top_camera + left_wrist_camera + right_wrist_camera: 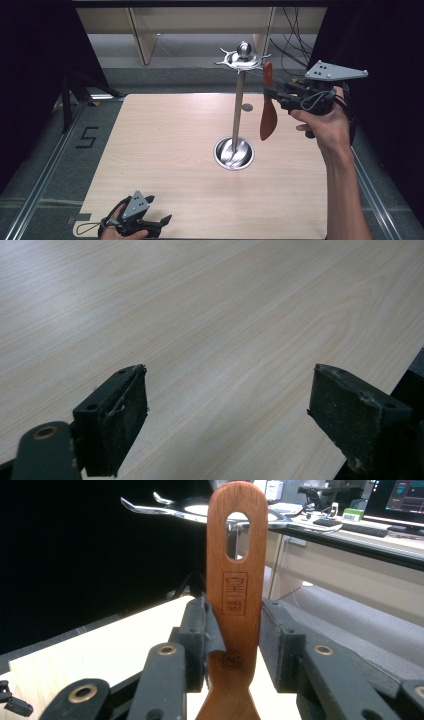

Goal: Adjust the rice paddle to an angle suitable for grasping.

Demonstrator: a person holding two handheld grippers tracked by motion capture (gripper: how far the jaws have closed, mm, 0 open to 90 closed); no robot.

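A metal stand (237, 113) with a round base (233, 153) rises from the middle of the wooden table (165, 150); its top ring of hooks (242, 59) carries a ball knob. My right gripper (268, 95) is shut on the handle of a reddish wooden spatula (268, 119), held upright just right of the hooks. In the right gripper view the spatula handle (235, 575), with its oval hanging hole, stands between the jaws in front of the hooks (165, 509). My left gripper (165, 220) is open low at the table's front left corner, nothing between its fingers (112, 427).
A small round disc (247, 107) lies on the table behind the stand. Metal rails run along both sides of the table. Black curtains flank the area, and cables trail on the floor at the back right.
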